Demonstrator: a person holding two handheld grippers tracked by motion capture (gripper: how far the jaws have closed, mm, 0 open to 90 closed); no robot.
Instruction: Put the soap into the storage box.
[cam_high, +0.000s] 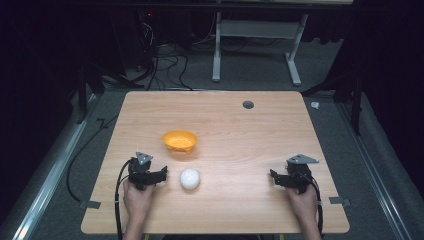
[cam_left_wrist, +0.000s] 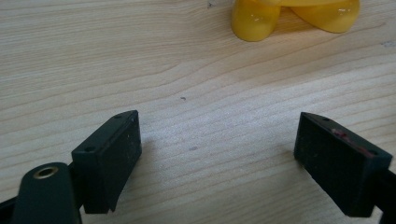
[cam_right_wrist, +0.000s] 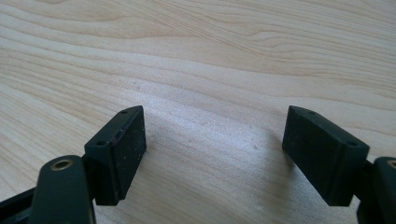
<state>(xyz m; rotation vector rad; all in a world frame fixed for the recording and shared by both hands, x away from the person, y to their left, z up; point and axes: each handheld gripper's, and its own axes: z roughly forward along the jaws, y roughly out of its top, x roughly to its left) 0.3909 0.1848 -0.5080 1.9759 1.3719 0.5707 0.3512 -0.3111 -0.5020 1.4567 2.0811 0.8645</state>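
White ball (cam_high: 190, 178): loose on wooden surface (cam_high: 240, 135), just right of left claw (cam_high: 161, 176), near orange bowl (cam_high: 180, 141). Left claw: jaws wide, empty, placed for pickup. Right claw (cam_high: 274, 179): wide, empty, well apart, idle.

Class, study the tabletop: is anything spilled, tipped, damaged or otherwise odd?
Only one thing: the orange bowl sits tilted, leaning on its side rather than flat on the table. The white ball looks intact, and nothing is spilled.
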